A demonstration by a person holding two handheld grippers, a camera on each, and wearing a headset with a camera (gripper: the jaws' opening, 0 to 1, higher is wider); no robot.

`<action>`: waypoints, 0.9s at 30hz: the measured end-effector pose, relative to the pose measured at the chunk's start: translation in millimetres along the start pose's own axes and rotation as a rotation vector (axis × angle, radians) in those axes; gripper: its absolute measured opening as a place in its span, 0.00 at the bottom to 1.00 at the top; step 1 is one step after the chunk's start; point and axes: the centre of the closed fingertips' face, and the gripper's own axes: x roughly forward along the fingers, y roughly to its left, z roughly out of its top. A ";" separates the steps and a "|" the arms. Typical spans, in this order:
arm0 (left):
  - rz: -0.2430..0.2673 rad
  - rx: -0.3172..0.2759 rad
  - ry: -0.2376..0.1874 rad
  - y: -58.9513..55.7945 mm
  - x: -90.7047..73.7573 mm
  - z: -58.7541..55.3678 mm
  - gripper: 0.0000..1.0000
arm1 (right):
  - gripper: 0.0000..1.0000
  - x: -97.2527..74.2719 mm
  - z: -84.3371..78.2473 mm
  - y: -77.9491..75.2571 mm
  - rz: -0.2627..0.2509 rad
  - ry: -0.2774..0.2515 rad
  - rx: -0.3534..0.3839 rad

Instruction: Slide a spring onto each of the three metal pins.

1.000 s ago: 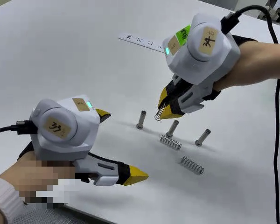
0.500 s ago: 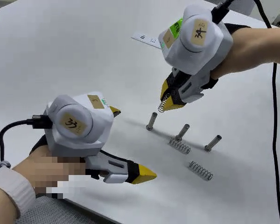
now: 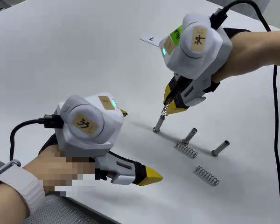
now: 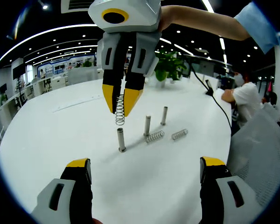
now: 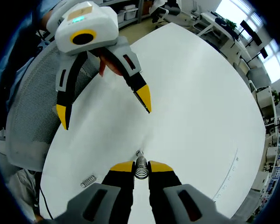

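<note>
1. 3 pins stand bare; the right gripper pinches a spring upright just above the end pin, inward of the worktop near edge.
2. Next, likely: lower it straight, keeping coil and pin aligned, then release.
3. Left gripper spread, empty.

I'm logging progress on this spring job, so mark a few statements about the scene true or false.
1. The right claw grips a spring. True.
2. That spring is fully down on a pin. False: it hangs at the top of the end pin, whose shaft is bare.
3. The left claw holds a spring. False: it is open and empty.
4. Two loose springs lie on the table. True: one by the middle pin, one nearer the person.
</note>
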 end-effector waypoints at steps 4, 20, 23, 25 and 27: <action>0.001 -0.002 0.000 0.9 0.2 0.0 0.99 | 0.12 4.2 -2.0 0.2 0.009 0.005 0.000; -0.006 -0.008 0.010 -0.5 0.5 -1.9 0.98 | 0.12 12.3 -4.9 -2.4 0.017 0.009 -0.004; -0.006 -0.005 0.012 -0.6 0.2 -2.4 0.98 | 0.12 14.9 -5.0 -2.5 0.019 0.011 -0.004; -0.006 -0.006 0.012 -0.8 0.1 -2.2 0.98 | 0.12 16.9 -5.7 -2.9 0.019 0.019 -0.012; -0.006 -0.007 0.013 -0.4 0.0 -2.6 0.98 | 0.12 18.8 -6.1 -3.0 0.021 0.024 -0.017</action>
